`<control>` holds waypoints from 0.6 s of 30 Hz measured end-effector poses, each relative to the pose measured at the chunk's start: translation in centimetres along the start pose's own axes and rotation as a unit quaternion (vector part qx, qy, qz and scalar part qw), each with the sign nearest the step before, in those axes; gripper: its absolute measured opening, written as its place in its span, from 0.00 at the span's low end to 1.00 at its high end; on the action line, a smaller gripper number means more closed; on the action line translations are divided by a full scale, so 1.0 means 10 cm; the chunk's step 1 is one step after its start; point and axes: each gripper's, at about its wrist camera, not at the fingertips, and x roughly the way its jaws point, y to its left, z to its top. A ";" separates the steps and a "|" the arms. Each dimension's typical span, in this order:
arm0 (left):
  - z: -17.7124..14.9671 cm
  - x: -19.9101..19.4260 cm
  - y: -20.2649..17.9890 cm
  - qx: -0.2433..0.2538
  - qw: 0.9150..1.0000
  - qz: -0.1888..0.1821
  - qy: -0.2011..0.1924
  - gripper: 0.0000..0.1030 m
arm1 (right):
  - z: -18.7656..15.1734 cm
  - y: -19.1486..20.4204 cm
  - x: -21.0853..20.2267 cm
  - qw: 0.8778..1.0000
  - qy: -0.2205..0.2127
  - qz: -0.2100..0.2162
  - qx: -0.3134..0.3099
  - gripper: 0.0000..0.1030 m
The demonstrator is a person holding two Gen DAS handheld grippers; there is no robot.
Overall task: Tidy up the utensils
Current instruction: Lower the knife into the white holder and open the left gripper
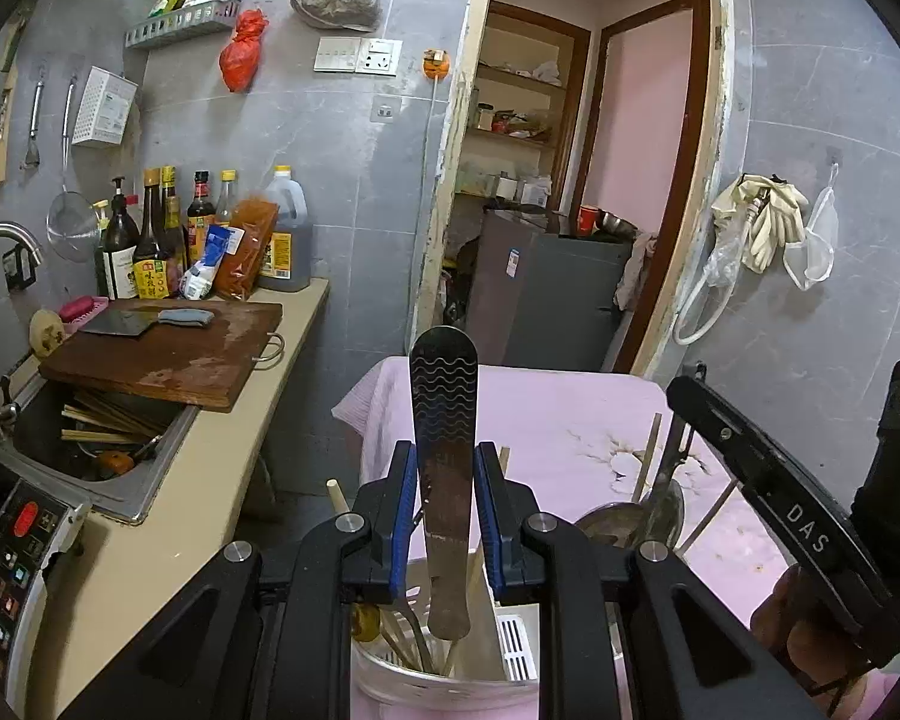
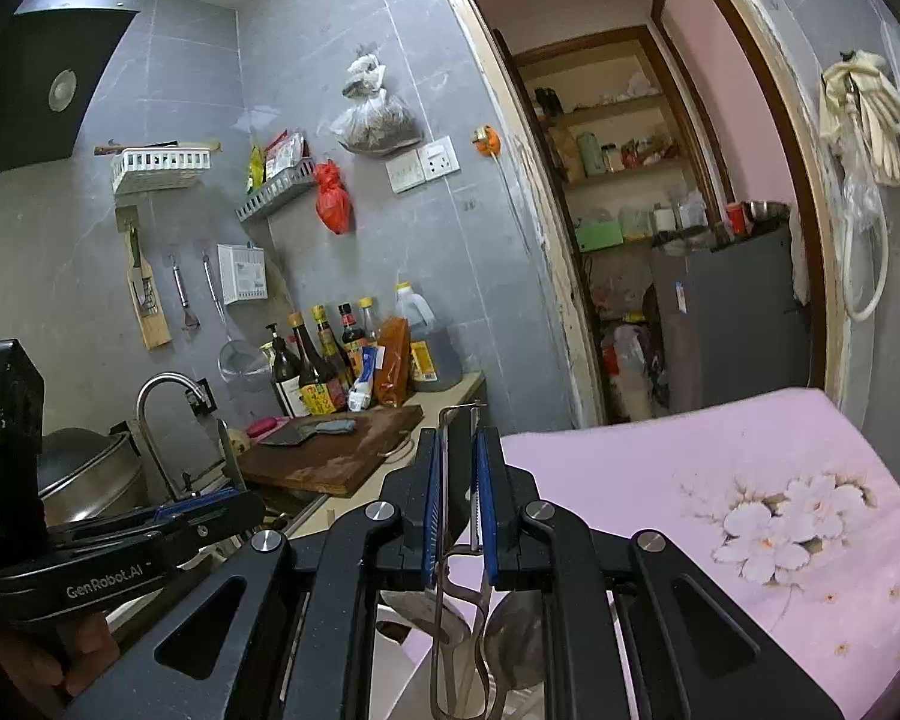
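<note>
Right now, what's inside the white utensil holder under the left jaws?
In the white utensil holder, pale chopsticks and a slotted white insert show. The flat metal utensil clamped by the left gripper hangs over it. The gripper body hides the rest.

Grey marble-look tiles (image 1: 342, 180) cover the kitchen walls. A beige counter (image 1: 210, 468) runs along the left wall with a steel sink (image 1: 120, 480) and curved tap (image 1: 6, 240), a wooden cutting board (image 1: 168, 354) and sauce bottles (image 1: 150, 228). A brown-framed doorway (image 1: 696, 180) opens onto a pink-walled room with shelves (image 2: 618, 168) and a grey fridge (image 1: 546, 294). A black range hood (image 2: 48, 84) hangs above.
</note>
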 end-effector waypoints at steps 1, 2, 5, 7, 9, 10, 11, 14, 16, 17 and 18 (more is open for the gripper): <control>0.00 0.00 0.00 0.000 1.000 0.000 0.001 0.18 | -0.01 0.00 -0.01 1.000 0.000 -0.001 -0.003 0.10; 0.00 0.01 0.00 0.001 1.000 0.000 0.002 0.18 | -0.01 0.01 -0.01 1.000 0.000 -0.001 -0.004 0.10; -0.02 0.02 0.02 0.000 1.000 -0.002 0.007 0.18 | -0.04 0.01 -0.04 1.000 0.002 -0.004 -0.007 0.10; -0.04 0.02 0.03 0.000 1.000 -0.005 0.008 0.18 | -0.05 0.02 -0.04 1.000 0.004 -0.005 -0.009 0.11; -0.04 0.01 0.04 0.000 1.000 -0.008 0.006 0.18 | -0.06 0.02 -0.06 1.000 0.005 -0.007 -0.011 0.11; -0.04 0.01 0.06 -0.001 1.000 -0.010 0.006 0.18 | -0.06 0.02 -0.06 1.000 0.005 -0.007 -0.012 0.11; -0.05 0.01 0.07 -0.002 1.000 -0.012 0.007 0.18 | -0.06 0.02 -0.06 1.000 0.004 -0.007 -0.012 0.11; -0.04 -0.01 0.13 -0.013 1.000 -0.020 0.005 0.18 | -0.07 0.03 -0.08 1.000 0.005 -0.010 -0.016 0.11; -0.04 0.00 0.16 -0.016 1.000 -0.023 0.006 0.18 | -0.09 0.03 -0.10 1.000 0.006 -0.012 -0.014 0.11; -0.03 -0.01 0.17 -0.014 1.000 -0.022 0.006 0.18 | -0.10 0.02 -0.11 1.000 0.006 -0.013 -0.013 0.11; -0.03 -0.01 0.16 -0.014 1.000 -0.022 0.006 0.18 | -0.11 0.03 -0.12 1.000 0.006 -0.014 -0.012 0.11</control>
